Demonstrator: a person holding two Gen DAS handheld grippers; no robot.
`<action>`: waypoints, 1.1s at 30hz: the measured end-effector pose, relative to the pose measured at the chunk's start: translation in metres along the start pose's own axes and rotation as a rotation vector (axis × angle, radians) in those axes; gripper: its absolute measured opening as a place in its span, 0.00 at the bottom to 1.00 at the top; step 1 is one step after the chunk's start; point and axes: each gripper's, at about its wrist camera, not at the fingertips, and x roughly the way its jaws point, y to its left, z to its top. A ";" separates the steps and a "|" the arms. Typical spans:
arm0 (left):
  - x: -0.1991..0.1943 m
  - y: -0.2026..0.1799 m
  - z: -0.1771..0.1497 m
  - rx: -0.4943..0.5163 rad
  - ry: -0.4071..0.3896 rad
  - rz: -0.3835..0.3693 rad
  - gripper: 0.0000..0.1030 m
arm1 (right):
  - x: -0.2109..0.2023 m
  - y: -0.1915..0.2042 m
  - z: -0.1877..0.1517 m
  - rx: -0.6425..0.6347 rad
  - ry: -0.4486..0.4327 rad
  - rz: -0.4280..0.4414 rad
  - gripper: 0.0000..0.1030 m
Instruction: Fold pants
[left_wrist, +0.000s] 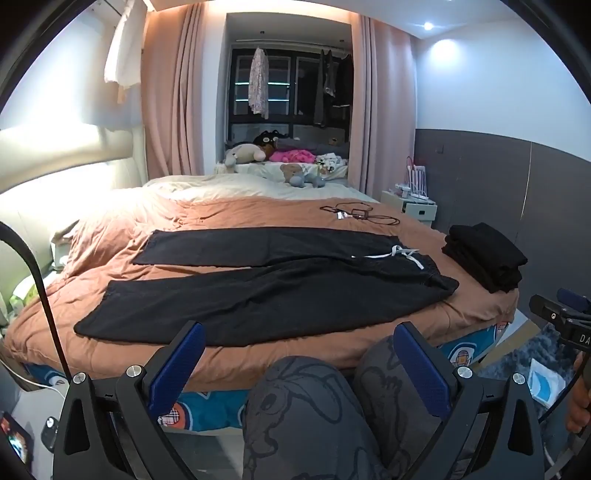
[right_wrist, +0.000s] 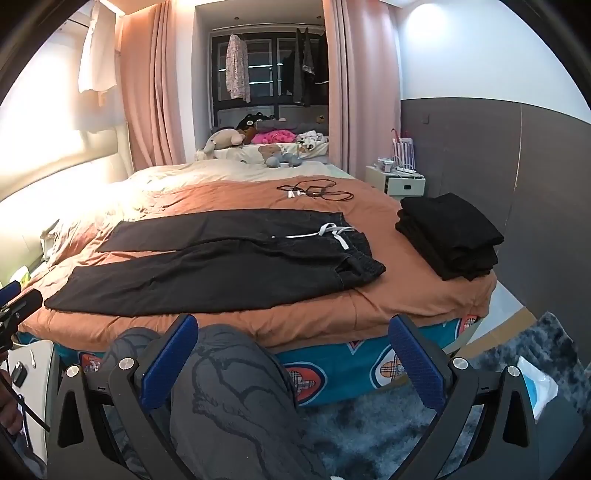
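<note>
Black pants (left_wrist: 258, 291) lie flat across the orange bedspread (left_wrist: 258, 210), legs spread to the left, waistband with a white drawstring (left_wrist: 402, 254) to the right. They also show in the right wrist view (right_wrist: 207, 269). My left gripper (left_wrist: 299, 332) is open and empty, held back from the bed's near edge above the person's knees. My right gripper (right_wrist: 293, 325) is open and empty too, also short of the bed edge. Neither touches the pants.
A stack of folded black clothes (right_wrist: 448, 236) sits at the bed's right corner. Cables (right_wrist: 314, 190) lie farther back on the bed. Stuffed toys (right_wrist: 258, 136) are at the far end. A white nightstand (right_wrist: 395, 181) and a shaggy rug (right_wrist: 517, 354) are on the right.
</note>
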 end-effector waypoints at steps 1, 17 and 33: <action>0.002 0.001 0.002 -0.003 -0.002 0.000 1.00 | 0.000 0.000 0.002 0.001 -0.003 -0.002 1.00; 0.009 0.000 0.011 0.003 -0.006 -0.014 1.00 | 0.008 -0.006 0.008 0.032 0.004 -0.016 1.00; 0.002 0.002 0.010 0.004 -0.007 -0.023 1.00 | 0.003 -0.011 0.008 0.026 -0.007 -0.007 1.00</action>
